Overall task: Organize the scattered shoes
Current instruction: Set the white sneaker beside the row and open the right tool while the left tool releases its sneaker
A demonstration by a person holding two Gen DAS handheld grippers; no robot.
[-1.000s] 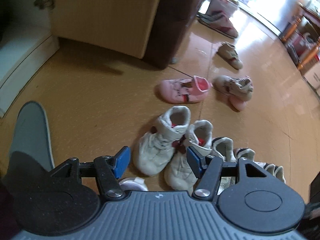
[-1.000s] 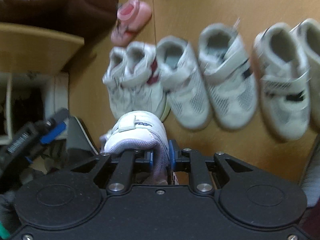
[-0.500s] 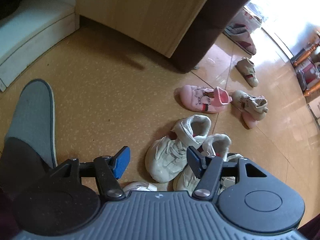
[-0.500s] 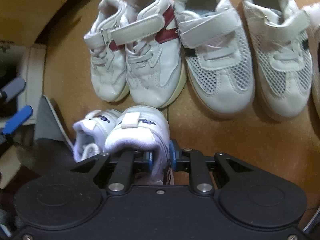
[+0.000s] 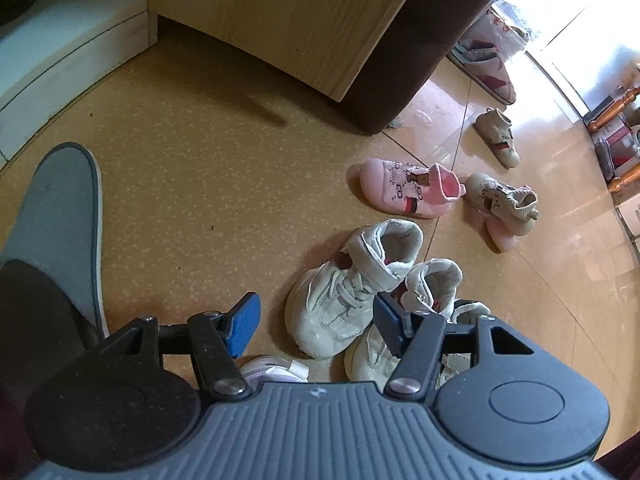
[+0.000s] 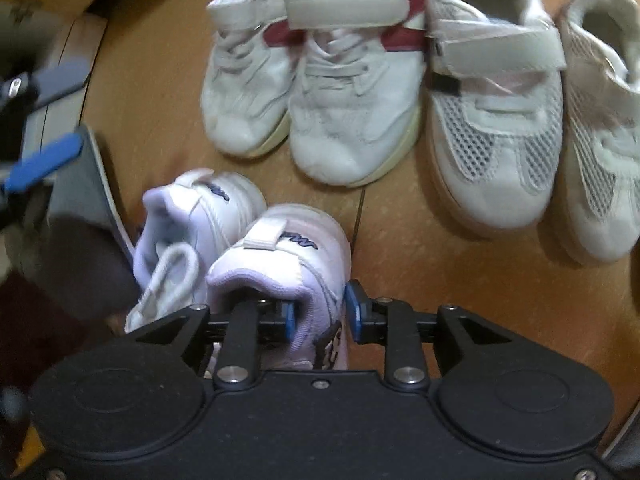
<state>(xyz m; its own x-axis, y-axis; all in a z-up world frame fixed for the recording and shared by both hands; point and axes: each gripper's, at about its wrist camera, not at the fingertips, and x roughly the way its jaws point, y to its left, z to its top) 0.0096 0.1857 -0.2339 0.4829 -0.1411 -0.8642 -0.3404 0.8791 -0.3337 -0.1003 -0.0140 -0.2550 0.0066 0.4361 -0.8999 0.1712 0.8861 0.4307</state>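
Note:
My right gripper (image 6: 320,314) is shut on the side wall of a white and lilac sneaker (image 6: 288,248), low over the floor beside its mate (image 6: 188,224). Ahead stand a white pair with red stripes (image 6: 320,92) and a white mesh pair (image 6: 496,128). My left gripper (image 5: 316,324) is open and empty above the floor; the red-striped pair (image 5: 344,300) lies just past its right finger. A pink sock shoe (image 5: 404,188) and two beige sock shoes (image 5: 504,196) (image 5: 498,136) lie scattered farther off.
A wooden cabinet (image 5: 300,12) and a dark brown sofa end (image 5: 432,40) stand at the back. A white shelf base (image 5: 60,40) is at the left. A grey slipper (image 5: 56,216) is at the left. Slippers (image 5: 488,64) lie by the bright doorway.
My right gripper has come down toward the floor with the lilac sneaker, beside its mate. My left gripper has drifted back and left, staying open.

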